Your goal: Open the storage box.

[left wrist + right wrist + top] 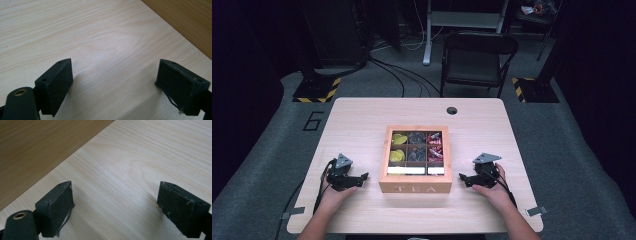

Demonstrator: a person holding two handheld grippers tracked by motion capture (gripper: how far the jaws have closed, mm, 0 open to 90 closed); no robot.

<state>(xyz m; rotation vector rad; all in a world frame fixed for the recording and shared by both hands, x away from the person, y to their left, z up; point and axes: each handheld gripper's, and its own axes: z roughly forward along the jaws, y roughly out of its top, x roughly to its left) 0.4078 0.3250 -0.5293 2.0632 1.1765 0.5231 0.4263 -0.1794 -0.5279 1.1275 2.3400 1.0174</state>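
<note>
A wooden box (415, 187) marked TEA stands in the middle of the light wood table (362, 120), its compartments holding yellow, dark and red packets. My left gripper (362, 177) rests on the table just left of the box, its jaws pointing at the box side (190, 20). It is open, with bare tabletop between its pads (58, 86). My right gripper (464, 180) rests right of the box, pointing at the box wall (37, 150). Its jaws stand open with nothing between the pads (58, 207).
A round cable hole (452, 110) lies near the table's far edge. Beyond the table stand a black folding chair (477, 60), stand bases with yellow-black tape (317, 90), and cables on the grey floor. A tape strip (537, 211) marks the near right corner.
</note>
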